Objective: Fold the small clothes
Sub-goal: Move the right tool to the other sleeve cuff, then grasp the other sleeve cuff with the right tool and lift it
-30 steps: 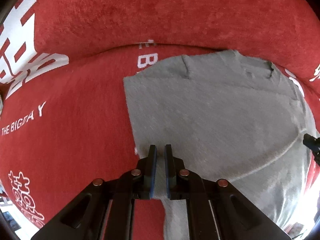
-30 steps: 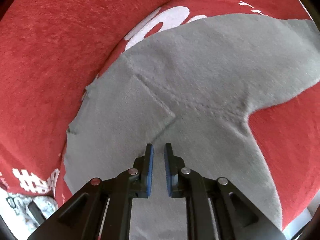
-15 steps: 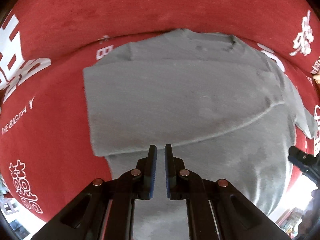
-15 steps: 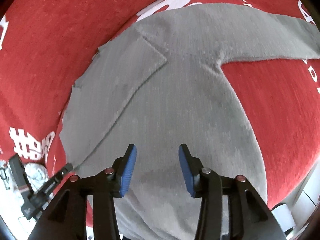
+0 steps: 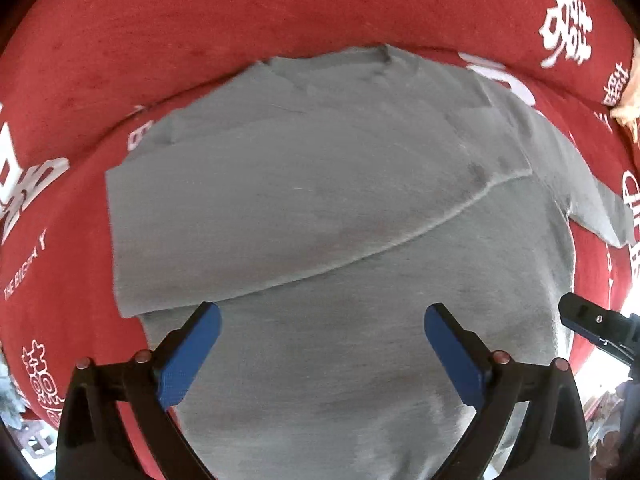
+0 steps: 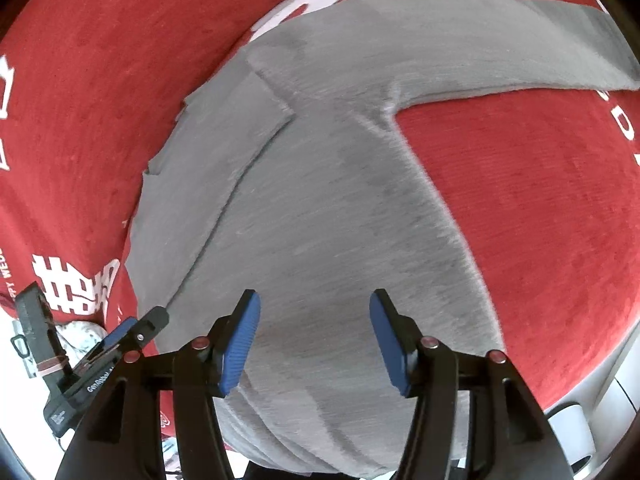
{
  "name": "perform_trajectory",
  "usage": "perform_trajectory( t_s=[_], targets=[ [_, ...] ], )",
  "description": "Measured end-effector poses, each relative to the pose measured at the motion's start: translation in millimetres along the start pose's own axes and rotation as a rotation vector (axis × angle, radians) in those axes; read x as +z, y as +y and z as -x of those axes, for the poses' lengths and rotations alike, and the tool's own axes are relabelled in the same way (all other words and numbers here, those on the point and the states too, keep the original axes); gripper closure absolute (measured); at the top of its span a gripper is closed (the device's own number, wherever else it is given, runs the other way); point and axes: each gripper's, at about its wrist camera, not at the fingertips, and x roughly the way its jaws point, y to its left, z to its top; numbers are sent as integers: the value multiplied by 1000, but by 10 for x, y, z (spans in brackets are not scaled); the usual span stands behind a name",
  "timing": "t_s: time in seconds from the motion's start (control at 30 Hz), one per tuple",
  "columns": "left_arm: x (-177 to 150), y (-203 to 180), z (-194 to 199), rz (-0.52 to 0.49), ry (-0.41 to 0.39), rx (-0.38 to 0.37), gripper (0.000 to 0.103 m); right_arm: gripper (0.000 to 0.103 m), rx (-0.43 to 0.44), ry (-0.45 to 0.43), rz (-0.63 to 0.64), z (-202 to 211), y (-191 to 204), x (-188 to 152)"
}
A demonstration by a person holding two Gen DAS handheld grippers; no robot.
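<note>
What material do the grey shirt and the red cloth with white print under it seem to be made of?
The grey long-sleeved shirt looks like a soft matte knit, probably cotton jersey: fine ribbed lines run across it and its folded edges lie limp. The red cloth with white printed characters looks like a short-pile fabric, perhaps velour or flannel: its surface is fuzzy and dull, with faint woven lines. Neither is certain from sight alone.

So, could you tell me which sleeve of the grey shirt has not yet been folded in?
The sleeve stretching out over the red cloth in the right wrist view; the other side already lies folded over the body.
</note>
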Motion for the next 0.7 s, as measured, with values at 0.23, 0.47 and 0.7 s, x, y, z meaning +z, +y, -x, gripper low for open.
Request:
perform_trajectory(
  t_s=[0.23, 0.47, 0.7],
  targets=[
    [122, -421, -77, -42, 20, 23, 1, 30, 33, -32, -92, 177, -476, 157],
    [254, -784, -196, -63, 50, 25, 1, 30, 71, -106, -238, 450, -1107, 405],
    [311, -1034, -338, -82, 93, -10, 1, 30, 102, -226, -449, 732, -1905, 631]
  ],
)
